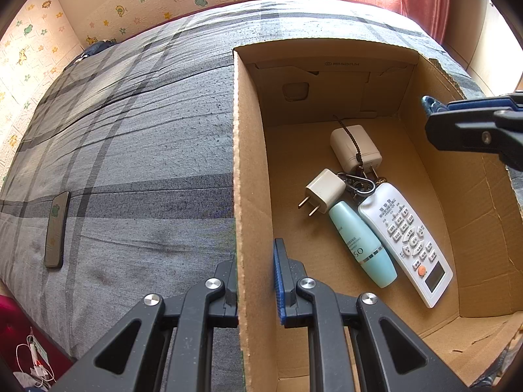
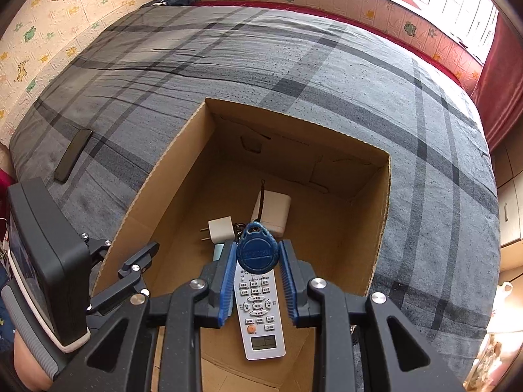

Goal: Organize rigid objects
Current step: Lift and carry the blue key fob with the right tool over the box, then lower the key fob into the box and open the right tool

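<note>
- On the bed (image 2: pixel 327 65), a brown cardboard box (image 2: pixel 380 215) sits near the front edge, with its top open.
- Inside the box lie a white remote (image 1: pixel 405 241), a light green bottle (image 1: pixel 361 245), a small white plug (image 1: pixel 323 191) and a bigger white charger (image 1: pixel 354 148). They are bunched together in the middle of the box floor, touching each other.
- The right hand-held gripper (image 2: pixel 258 261) is above the box. Its blue pads hold a round blue key tag (image 2: pixel 258 250), which hangs over the remote.
- The left hand-held gripper (image 1: pixel 255 281) has one finger on each side of the box's left wall. It looks like it is pinching the wall to keep the box steady, but I cannot tell if it really squeezes.
- The step now seems to be putting the key tag into the box.
- Next, the right hand-held gripper should go lower and open up, so the tag lands softly beside the other things.
- A dark phone (image 1: pixel 57 228) lies on the bed near its left edge, well apart from the box. It may be the next thing to pick up.
</note>
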